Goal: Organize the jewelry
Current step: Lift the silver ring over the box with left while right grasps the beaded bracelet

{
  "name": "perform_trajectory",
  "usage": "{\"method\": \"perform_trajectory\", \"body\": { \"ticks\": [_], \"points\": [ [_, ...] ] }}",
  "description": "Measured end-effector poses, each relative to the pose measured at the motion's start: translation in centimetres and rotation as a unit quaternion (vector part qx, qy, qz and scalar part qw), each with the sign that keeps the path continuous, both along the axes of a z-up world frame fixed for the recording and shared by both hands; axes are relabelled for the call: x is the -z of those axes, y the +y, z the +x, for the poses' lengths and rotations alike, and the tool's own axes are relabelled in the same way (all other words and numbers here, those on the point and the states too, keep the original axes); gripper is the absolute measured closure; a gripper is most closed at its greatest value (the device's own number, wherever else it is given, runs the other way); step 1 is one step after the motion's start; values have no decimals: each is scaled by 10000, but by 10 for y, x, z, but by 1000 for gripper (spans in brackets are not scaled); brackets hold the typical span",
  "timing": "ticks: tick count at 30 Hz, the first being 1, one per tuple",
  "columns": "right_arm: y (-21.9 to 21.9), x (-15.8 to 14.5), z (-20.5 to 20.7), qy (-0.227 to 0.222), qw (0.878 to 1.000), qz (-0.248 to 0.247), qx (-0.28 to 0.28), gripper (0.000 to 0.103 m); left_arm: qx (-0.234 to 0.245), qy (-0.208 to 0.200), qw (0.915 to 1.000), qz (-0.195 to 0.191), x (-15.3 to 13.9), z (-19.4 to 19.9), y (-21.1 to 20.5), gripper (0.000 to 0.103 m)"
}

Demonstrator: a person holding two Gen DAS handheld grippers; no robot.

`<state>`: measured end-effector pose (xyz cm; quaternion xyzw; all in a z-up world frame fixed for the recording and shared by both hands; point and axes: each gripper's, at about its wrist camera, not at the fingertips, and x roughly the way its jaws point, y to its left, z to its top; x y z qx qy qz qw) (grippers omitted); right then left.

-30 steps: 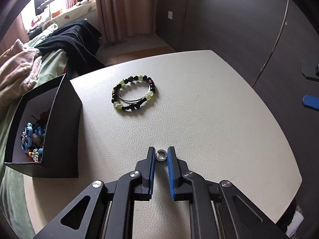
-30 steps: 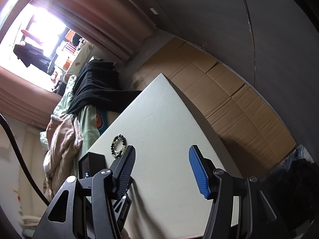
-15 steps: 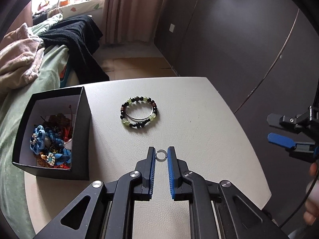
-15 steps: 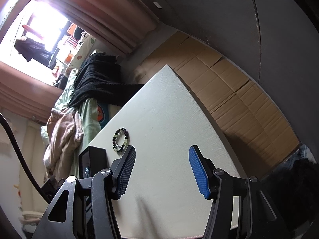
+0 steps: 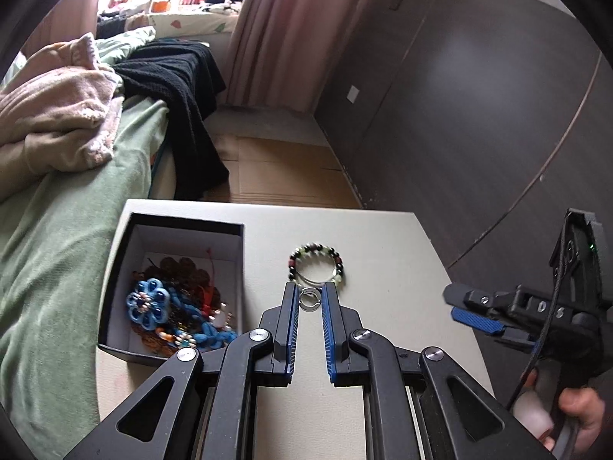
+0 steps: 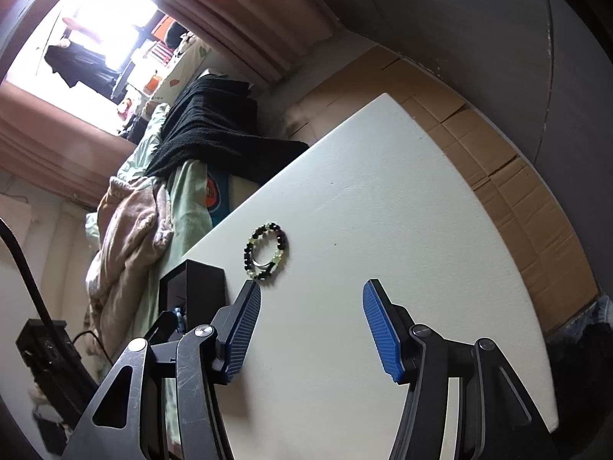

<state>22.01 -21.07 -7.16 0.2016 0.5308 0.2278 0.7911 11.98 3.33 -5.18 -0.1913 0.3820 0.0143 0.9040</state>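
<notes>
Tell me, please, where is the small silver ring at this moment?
In the left wrist view, the silver ring is pinched between the left gripper's fingertips, just in front of the beaded bracelet and right of the black box.

A pale table with a finely pebbled top carries a black open box near its left edge (its inside is crowded with blue and reddish jewelry). Just beside the box lies a beaded bracelet with a thin silver bangle inside its loop.
</notes>
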Motion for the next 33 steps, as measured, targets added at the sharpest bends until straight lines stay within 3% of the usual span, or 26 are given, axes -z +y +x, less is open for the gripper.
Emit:
{"method": "perform_trajectory", "body": {
  "ticks": [9,12,17,24,27,31,32,33],
  "points": [
    [44,14,14,-182,9996,-171,-151,51,-334,-87,9990,-300,-3,-1,42,91],
    [60,20,18,-219,9988,-339,-260,63,-462,-70,9981,-404,-1,0,57,91],
    [80,32,24,-231,9977,-579,-265,63,-649,-47,9962,-582,2,-1,77,91],
    [111,46,21,-490,9895,-1330,-290,63,-767,-66,9943,-735,2,-8,91,91],
    [122,44,16,-725,9807,-1778,-368,64,-788,-45,9939,-776,3,-10,93,91],
    [117,42,14,-631,9750,-2083,-447,77,-768,7,9939,-791,4,-9,93,91],
    [114,42,13,-595,9719,-2232,-462,92,-764,16,9939,-793,5,-8,92,91],
    [110,42,14,-586,9699,-2315,-473,99,-761,22,9940,-791,5,-8,92,91]
  ]
}}
